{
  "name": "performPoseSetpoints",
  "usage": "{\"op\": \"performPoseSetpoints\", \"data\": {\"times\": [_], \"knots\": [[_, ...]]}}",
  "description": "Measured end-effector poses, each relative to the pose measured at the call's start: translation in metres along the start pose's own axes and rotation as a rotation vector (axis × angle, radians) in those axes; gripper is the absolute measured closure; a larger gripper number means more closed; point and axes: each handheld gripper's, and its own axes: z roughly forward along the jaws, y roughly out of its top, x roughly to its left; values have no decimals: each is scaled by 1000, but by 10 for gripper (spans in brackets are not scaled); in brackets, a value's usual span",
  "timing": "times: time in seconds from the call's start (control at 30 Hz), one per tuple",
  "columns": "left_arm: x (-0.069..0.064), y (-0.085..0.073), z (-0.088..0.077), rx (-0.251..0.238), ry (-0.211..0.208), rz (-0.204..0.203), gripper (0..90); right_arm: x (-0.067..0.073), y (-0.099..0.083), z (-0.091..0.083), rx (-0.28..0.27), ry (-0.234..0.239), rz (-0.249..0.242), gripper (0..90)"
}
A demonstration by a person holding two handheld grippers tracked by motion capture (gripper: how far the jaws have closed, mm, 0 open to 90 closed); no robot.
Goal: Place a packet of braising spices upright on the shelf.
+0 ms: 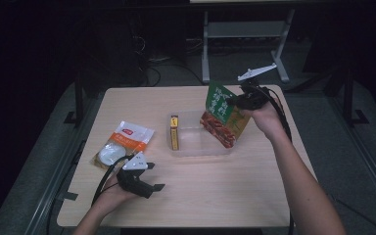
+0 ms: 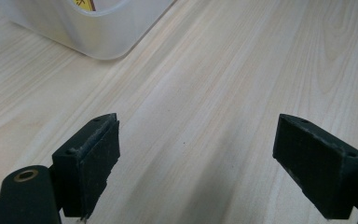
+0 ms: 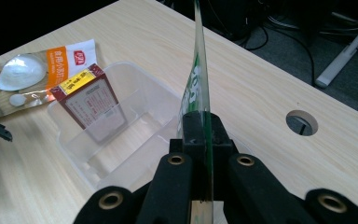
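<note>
My right gripper [image 1: 237,102] is shut on the edge of a green and red snack bag [image 1: 223,114], which hangs tilted over the right end of a clear plastic tub [image 1: 198,147]. In the right gripper view the bag [image 3: 196,84] shows edge-on, pinched between the black jaws [image 3: 204,140]. Inside the tub, a red and yellow box [image 1: 174,132] stands upright at the left end [image 3: 89,100]. My left gripper [image 1: 152,177] rests low near the table's front left, open, with nothing but bare wood between its pads [image 2: 93,158].
An orange and white packet [image 1: 122,143] with a white round piece lies flat on the table, left of the tub. A cable hole [image 3: 302,122] is cut in the tabletop on the far side of the bag. Metal stand legs [image 1: 240,44] rise behind the table.
</note>
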Motion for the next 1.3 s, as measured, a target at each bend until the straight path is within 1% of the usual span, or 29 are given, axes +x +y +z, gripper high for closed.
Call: {"op": "performPoseSetpoints", "data": {"times": [0.1, 0.2, 0.23, 0.27, 0.37, 0.47, 0.57, 0.63, 0.73, 0.83, 0.97, 1.0, 1.03, 1.17, 1.2, 1.23, 1.3], "knots": [[-1, 0, 1, 4, -5, -1, 141, 0, 0, 2, -4, -3, 2, 895], [-2, 0, 2, 7, -7, 7, 141, 1, 1, 3, -3, -5, -6, 887], [-2, 0, 2, 12, -9, 9, 141, 1, 0, 3, -4, -7, -4, 869], [-2, 0, 2, 14, -10, 11, 141, 1, 0, 4, 0, -12, -12, 840], [-2, 0, 3, 15, -15, 7, 141, 0, -1, 6, 16, -20, -14, 783], [-2, 0, 2, 15, -18, 5, 141, -1, -2, 6, 23, -13, -2, 716], [-2, 0, 2, 12, -19, -1, 141, -1, -3, 5, 34, -10, 1, 654], [-2, 0, 1, 16, -21, -2, 141, 0, -5, 4, 32, -15, -19, 597], [-1, 1, 0, 14, -20, -8, 141, -1, -10, 2, 33, -14, -14, 543], [-1, 1, -2, 11, -15, -13, 138, -3, -17, -4, 22, -9, 5, 513], [0, 1, -4, 11, -13, -13, 132, -4, -27, -14, 7, -10, 12, 471], [0, 1, -4, 11, -14, -17, 132, -3, -29, -16, 3, -10, 9, 465], [0, 0, -5, 8, -17, -29, 132, -3, -31, -18, -2, -11, 6, 461], [1, 1, -6, 13, -11, -11, 132, -1, -41, -28, -7, -14, -2, 440], [0, 2, -7, 8, -14, -18, 132, -1, -44, -30, -12, -11, -4, 437], [-1, 2, -7, 9, -16, -15, 133, -1, -47, -31, -18, -14, -1, 431], [-3, 2, -8, 12, -18, -23, 133, 0, -54, -36, -22, -14, -2, 423]]}}
